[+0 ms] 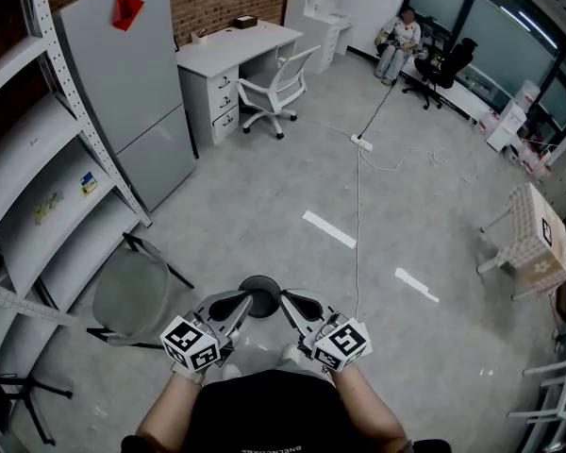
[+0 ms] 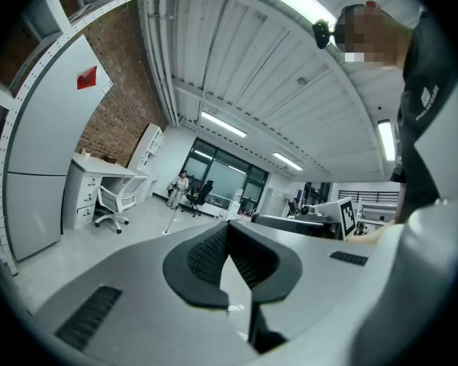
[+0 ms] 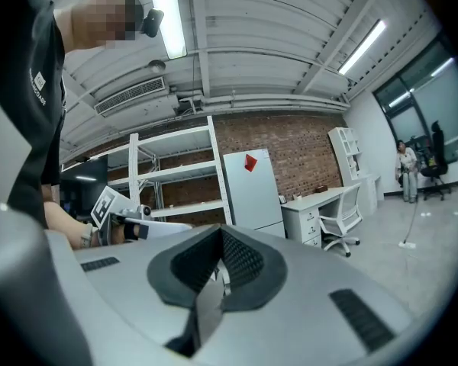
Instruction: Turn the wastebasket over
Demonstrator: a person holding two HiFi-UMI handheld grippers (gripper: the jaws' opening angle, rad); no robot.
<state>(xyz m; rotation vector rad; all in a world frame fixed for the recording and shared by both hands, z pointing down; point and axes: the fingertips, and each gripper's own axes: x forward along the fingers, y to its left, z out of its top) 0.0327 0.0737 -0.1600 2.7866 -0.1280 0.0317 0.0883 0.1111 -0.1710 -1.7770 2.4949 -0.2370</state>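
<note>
left tool (image 1: 242,302): clenched on the left rim of the wastebasket (image 1: 259,287); its own view shows the pads together on a thin pale edge
right tool (image 1: 286,301): clenched on the right rim; a thin grey strip sits between the pads in its own view
tool pose: both level, tips pointing inward at each other, marker cubes toward the body
wastebasket: small, dark, round, pinched between the two tool tips just in front of the person's torso, over the grey floor (image 1: 264,206); its dark round face is toward the head camera
forearms: bare, coming in from the bottom edge, black shirt between them
round grey seat (image 1: 130,295): on black legs, left of the tools, apart from them
shelving rack (image 1: 38,177): white, along the left edge
tape marks (image 1: 328,229): white strips on the floor ahead
power strip (image 1: 361,142): on the floor further out, with a cable running back toward the tools
grey fridge (image 1: 132,83): by the brick wall, red sticker (image 1: 125,9) on the door
white counter (image 1: 231,50): right of the fridge, small box on top
office chair (image 1: 275,88): white, at the counter
seated person (image 1: 399,43): far end, by the windows
</note>
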